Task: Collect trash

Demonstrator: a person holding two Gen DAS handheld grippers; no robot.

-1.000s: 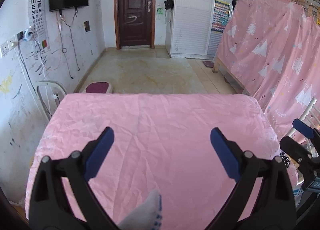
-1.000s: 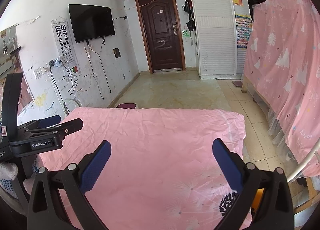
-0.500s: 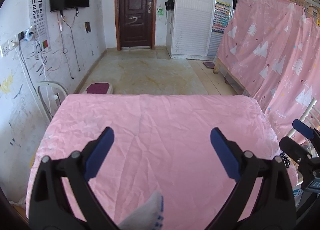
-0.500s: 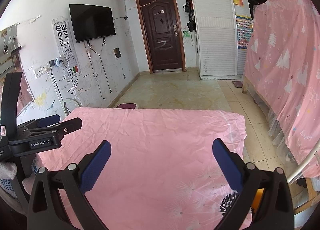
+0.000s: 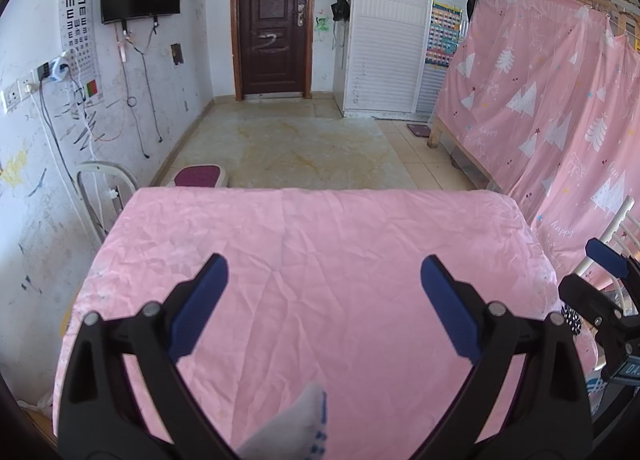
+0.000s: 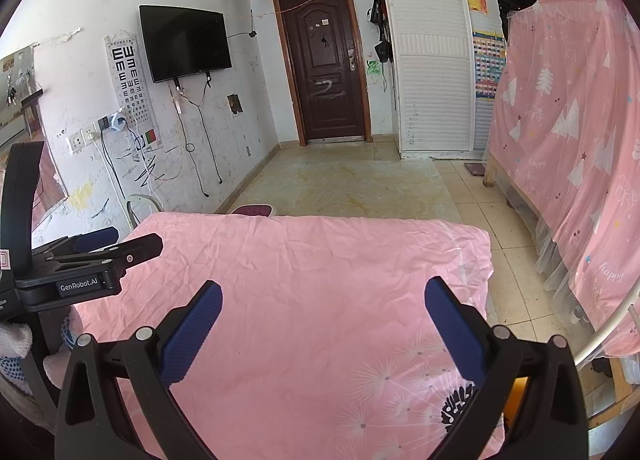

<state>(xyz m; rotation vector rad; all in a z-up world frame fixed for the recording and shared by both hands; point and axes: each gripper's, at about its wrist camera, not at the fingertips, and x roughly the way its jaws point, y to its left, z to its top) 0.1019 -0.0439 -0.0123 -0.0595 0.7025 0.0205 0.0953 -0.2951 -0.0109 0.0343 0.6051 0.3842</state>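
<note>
Both grippers hover over the pink tablecloth point(image 5: 320, 280), and both are spread wide with nothing between the blue pads. Left gripper point(image 5: 322, 292) points straight down the table toward the dark door point(image 5: 274, 20); a grey gloved fingertip point(image 5: 296, 432) pokes up at the bottom edge of its view. Right gripper point(image 6: 322, 314) faces the same way, parted just as far, over the corner printed with dandelions point(image 6: 384, 392). From the right camera the left tool sits off at the left edge, level with the table's near side. As for trash, none shows on the cloth in either view, and no bin or bag can be made out. Beyond the far edge sit a white chair point(image 5: 102, 192) and a maroon stool point(image 5: 200, 177).
</note>
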